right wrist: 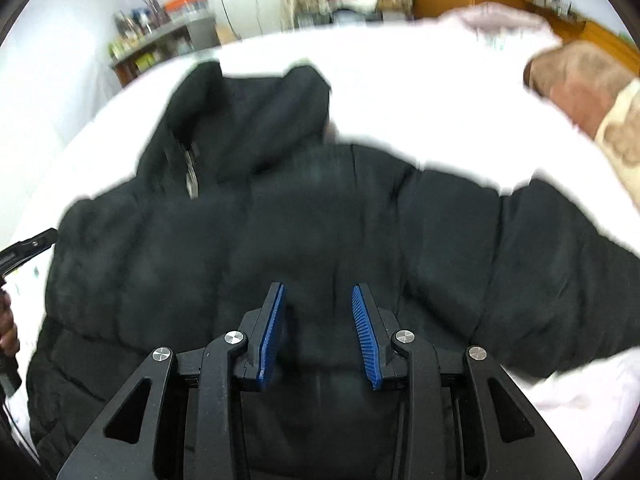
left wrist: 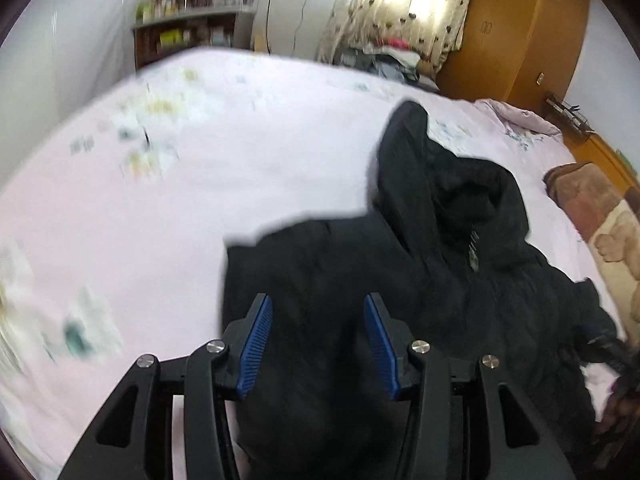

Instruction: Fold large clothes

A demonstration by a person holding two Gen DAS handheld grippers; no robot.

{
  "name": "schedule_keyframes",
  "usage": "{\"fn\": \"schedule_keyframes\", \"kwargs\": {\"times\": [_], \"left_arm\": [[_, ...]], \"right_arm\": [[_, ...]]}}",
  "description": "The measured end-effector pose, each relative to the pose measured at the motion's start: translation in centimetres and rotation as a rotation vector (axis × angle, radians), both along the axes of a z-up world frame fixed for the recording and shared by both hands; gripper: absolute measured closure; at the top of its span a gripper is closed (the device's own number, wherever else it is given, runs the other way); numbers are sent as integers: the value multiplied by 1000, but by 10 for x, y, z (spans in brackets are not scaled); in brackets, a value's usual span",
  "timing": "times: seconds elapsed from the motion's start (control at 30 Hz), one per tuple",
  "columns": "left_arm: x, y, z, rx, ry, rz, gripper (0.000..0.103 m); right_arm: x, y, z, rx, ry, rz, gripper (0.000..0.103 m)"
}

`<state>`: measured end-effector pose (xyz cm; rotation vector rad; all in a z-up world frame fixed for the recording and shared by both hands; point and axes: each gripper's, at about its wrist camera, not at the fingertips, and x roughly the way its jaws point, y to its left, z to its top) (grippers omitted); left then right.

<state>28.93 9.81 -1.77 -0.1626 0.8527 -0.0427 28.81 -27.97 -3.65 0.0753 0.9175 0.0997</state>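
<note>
A black padded hooded jacket (left wrist: 460,240) lies front up on the pink bed sheet (left wrist: 180,208), with its zipper pull (left wrist: 473,252) below the hood (left wrist: 404,152). My left gripper (left wrist: 317,304) has its blue pads closed on a thick fold of the jacket near its left edge. In the right wrist view the jacket (right wrist: 200,248) spreads wide, one sleeve (right wrist: 560,280) reaching out to the right. My right gripper (right wrist: 319,288) holds a bunched fold of the jacket's lower body between its pads. The left gripper's tip (right wrist: 28,248) and a hand (right wrist: 8,332) show at the left edge.
A brown patterned blanket (left wrist: 592,208) (right wrist: 576,88) lies at the bed's right side. Beyond the bed stand a cluttered shelf (left wrist: 188,28), a pile of clothes (left wrist: 384,56) under a curtain, and a wooden wardrobe (left wrist: 520,32). The sheet left of the jacket is bare.
</note>
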Motion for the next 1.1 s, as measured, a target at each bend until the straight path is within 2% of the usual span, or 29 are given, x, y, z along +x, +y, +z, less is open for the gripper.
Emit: {"fn": "schedule_keyframes", "kwargs": {"times": [0.07, 0.13, 0.23, 0.33, 0.43, 0.53, 0.63, 0.7, 0.8, 0.87, 0.97, 1.1], "left_arm": [[18, 3, -10, 25, 28, 30, 53], [31, 6, -33, 21, 83, 47, 53], [35, 0, -52, 55, 84, 36, 52], [36, -5, -59, 73, 83, 28, 52], [35, -8, -46, 97, 91, 23, 52], [12, -8, -17, 66, 37, -6, 53], [-25, -10, -5, 52, -17, -38, 53], [-35, -9, -18, 46, 17, -41, 53], [-32, -8, -50, 49, 99, -23, 53], [-30, -6, -55, 35, 113, -1, 52], [-30, -7, -44, 53, 121, 13, 53], [-61, -13, -19, 47, 84, -9, 53]], "right_arm": [[17, -3, 4, 35, -4, -4, 68], [41, -2, -7, 16, 20, -17, 68], [66, -8, -44, -6, 117, -19, 68], [73, -13, -60, 3, 136, -24, 68], [74, -12, -58, -5, 147, -31, 68], [60, -10, -29, -9, 87, -37, 68], [23, -9, -7, 26, 13, -18, 68], [7, -2, -16, 16, 33, 9, 68], [8, 2, -47, -24, 117, 28, 68], [11, -2, -60, -27, 137, 30, 68], [7, -1, -50, -36, 142, 17, 68], [-25, -4, -21, -7, 101, -1, 67]]}}
